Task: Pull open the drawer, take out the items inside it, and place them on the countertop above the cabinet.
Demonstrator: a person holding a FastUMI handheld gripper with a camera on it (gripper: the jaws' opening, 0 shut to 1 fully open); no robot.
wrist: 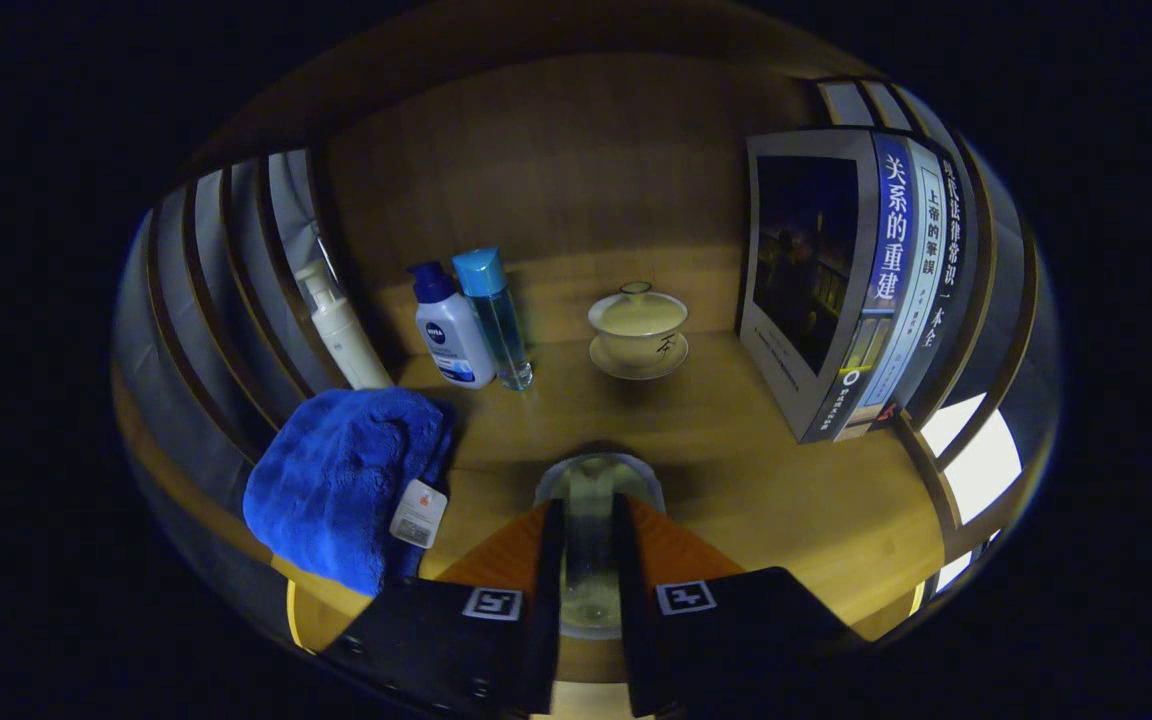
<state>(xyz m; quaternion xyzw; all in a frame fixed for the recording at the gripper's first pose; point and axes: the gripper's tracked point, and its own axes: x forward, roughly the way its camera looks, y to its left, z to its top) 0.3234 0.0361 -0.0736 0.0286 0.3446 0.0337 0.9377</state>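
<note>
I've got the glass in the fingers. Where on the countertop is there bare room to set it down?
The fingers grip the glass. Bare wood lies just beyond it, short of the lidded cup, and between that patch and the books. Crowded: blue towel and bottles.

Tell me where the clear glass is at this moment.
In the gripper view, the clear glass is between the gripper fingers, above the wooden countertop, right of the blue towel.
</note>
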